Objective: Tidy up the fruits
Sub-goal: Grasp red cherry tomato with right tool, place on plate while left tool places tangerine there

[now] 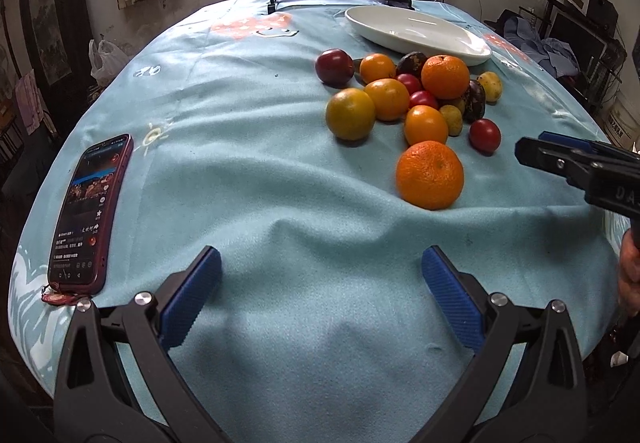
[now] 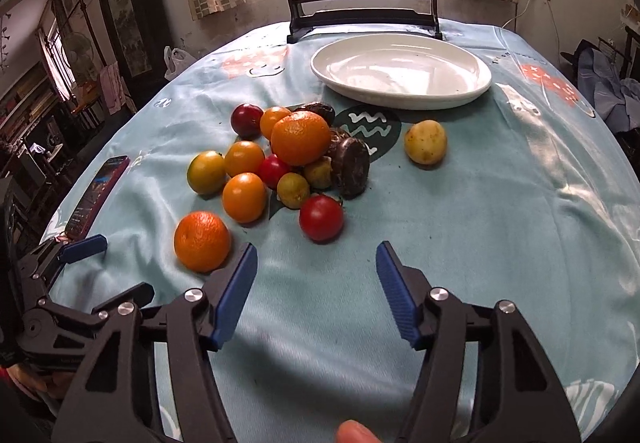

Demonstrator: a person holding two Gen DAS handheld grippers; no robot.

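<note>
The table, covered by a light blue cloth [image 1: 256, 171], is seen spreading out ahead of both pairs of jaws. A white oval plate [image 2: 400, 73] is noted far ahead of the right jaws, bare inside, at the back of the table before a dark wooden screen stand [image 2: 362, 15]. A red-cased phone [image 1: 90, 211] is seen lying flat, screen lit, to the left of the left jaws. The left gripper [image 1: 320, 299] is held low over the cloth with its jaws spread wide and nothing between them; the right gripper [image 2: 316, 295] is likewise held with jaws spread and nothing gripped. The fruit pile [image 2: 280, 159] is found ahead of the right jaws and slightly left, between them and the plate. A large orange [image 2: 202, 242] is seen lying apart from the pile, just beyond the left blue pad of the right gripper. Another orange [image 2: 300, 139] is seen resting on top of the pile. A red tomato [image 2: 321, 218] is noted directly ahead of the right jaws, at the near edge of the pile. A small yellow fruit [image 2: 425, 142] is seen lying alone to the right of the pile.
</note>
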